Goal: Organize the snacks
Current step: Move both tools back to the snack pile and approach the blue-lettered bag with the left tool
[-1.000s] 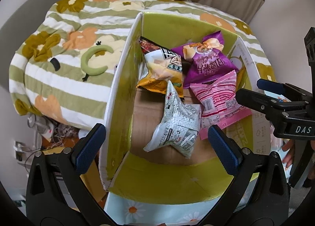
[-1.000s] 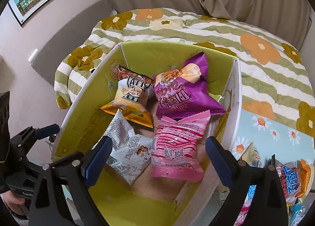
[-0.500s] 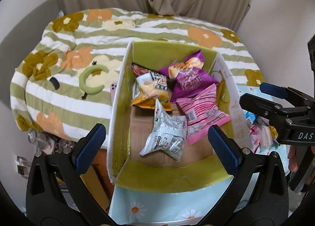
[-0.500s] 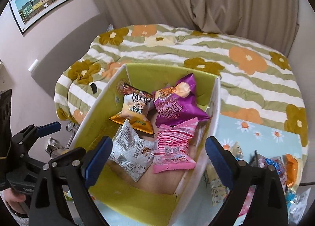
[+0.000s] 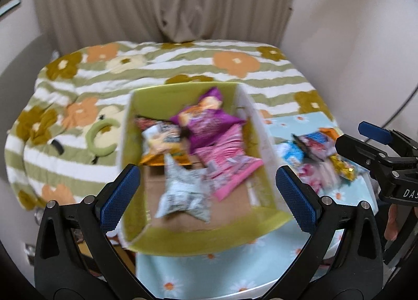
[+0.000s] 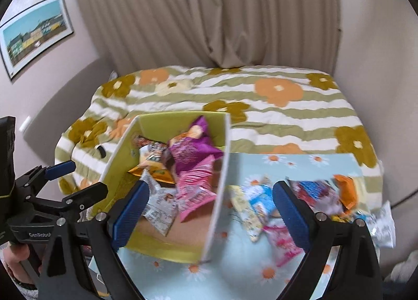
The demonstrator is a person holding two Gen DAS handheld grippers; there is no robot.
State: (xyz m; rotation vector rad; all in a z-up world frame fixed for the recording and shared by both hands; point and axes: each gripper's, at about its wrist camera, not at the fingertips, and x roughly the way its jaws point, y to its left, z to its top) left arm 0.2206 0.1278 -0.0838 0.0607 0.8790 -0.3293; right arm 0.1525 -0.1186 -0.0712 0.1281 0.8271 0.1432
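Both grippers hang wide and empty above the scene: the left gripper (image 5: 207,190) has its blue fingers (image 5: 118,196) spread either side of the green box (image 5: 209,238), nothing between them; the right gripper (image 6: 209,217) is just as wide, one finger over the box and the other over the loose snacks (image 6: 263,208), gripping nothing; four packets already lie in the box, the purple bag (image 5: 206,119) and an orange-and-white bag (image 5: 160,143) at the far end, the pink packet (image 5: 230,164) and the grey-white packet (image 5: 184,190) nearer; the rest of the snacks sit in a heap on the daisy-print counter (image 6: 235,279) to the right of the box, just beside its white wall (image 6: 219,190), so the task looks roughly half done and the next pick is probably from that heap; the risks from here, as I judge them: the packets overlap and are slippery film, so fingers closing on the pile may catch two at once or pinch only a crimped edge and drop it; puffed bags could be crushed by a hard squeeze; the box wall stands tall and thin between heap and box, so a low carry could clip it and shove or tip the box; both views are blurred, which makes aiming at one packet uncertain
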